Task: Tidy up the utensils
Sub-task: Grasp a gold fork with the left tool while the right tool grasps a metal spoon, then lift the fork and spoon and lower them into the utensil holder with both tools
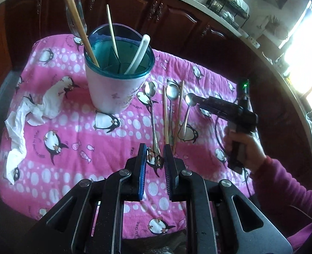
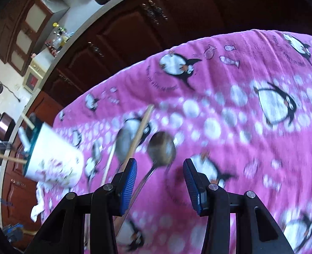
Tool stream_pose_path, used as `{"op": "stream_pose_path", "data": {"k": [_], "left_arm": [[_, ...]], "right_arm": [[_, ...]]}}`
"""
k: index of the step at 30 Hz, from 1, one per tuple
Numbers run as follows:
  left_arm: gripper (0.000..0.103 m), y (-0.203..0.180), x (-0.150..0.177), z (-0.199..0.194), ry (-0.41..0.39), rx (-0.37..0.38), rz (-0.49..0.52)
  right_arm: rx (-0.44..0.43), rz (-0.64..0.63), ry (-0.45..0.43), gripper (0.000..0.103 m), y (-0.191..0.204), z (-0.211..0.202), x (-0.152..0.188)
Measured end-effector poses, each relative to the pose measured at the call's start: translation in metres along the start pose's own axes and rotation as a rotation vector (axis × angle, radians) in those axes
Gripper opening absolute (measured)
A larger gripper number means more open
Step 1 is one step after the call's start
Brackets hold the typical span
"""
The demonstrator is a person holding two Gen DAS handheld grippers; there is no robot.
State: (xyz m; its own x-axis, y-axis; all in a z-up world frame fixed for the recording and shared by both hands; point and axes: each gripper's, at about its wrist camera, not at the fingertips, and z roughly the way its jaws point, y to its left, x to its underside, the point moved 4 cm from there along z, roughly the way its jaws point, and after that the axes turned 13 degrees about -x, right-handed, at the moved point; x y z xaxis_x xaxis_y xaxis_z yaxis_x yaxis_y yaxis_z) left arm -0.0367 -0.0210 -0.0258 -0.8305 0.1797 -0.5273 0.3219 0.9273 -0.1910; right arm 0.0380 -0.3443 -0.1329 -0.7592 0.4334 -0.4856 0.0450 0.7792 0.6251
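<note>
Between our left gripper's (image 1: 155, 155) parted blue pads lies the near end of a long-handled metal spoon (image 1: 153, 114), with its bowl at the far end, close to the holder. Its long axis runs near-to-far, in line with the fingers, so the pads straddle the handle from left and right but do not look closed on it. We judge this hand the better placed for that spoon.

Just right of it lie two wooden chopsticks (image 1: 166, 118), a second spoon (image 1: 171, 97) between them, and a third spoon (image 1: 187, 114) farthest right, all roughly parallel on the pink penguin blanket (image 1: 75, 127).

Our right gripper (image 2: 159, 176) is also spread wide and holds nothing; it hangs over that third spoon, whose handle runs back toward its left pad.

Farther off, to the left, stands the white holder with the teal rim (image 1: 115, 91), divided inside and already holding a wooden spoon, a chopstick and a white utensil. A crumpled white cloth (image 1: 29, 114) lies left of it.

Small lettering on the blanket is too blurred to read.
</note>
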Motion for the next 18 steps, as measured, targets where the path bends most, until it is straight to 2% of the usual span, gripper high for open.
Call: {"op": "stream_pose_path", "data": {"k": [3,5,7,10,18], "left_arm": [[0.004,0.003,-0.003,-0.004,-0.009,-0.005,-0.007],[0.004,0.005,-0.004,-0.003,-0.010,-0.018,-0.007],[0.004,0.007,-0.004,0.003,-0.001,-0.021,-0.022],[0.003,0.012,0.000,0.008,0.013,-0.023,-0.037],[0.003,0.014,-0.005,0.011,-0.005,-0.021,-0.046]], "right_arm": [[-0.016,0.005,-0.015,0.030,-0.008,0.011,-0.012],[-0.010,0.004,-0.014,0.012,-0.012,0.016,-0.016],[-0.027,0.004,-0.016,0.006,-0.013,0.014,-0.016],[-0.041,-0.019,-0.036,0.003,-0.005,0.002,-0.013],[-0.070,-0.071,-0.087,0.003,0.013,-0.041,-0.010]]}}
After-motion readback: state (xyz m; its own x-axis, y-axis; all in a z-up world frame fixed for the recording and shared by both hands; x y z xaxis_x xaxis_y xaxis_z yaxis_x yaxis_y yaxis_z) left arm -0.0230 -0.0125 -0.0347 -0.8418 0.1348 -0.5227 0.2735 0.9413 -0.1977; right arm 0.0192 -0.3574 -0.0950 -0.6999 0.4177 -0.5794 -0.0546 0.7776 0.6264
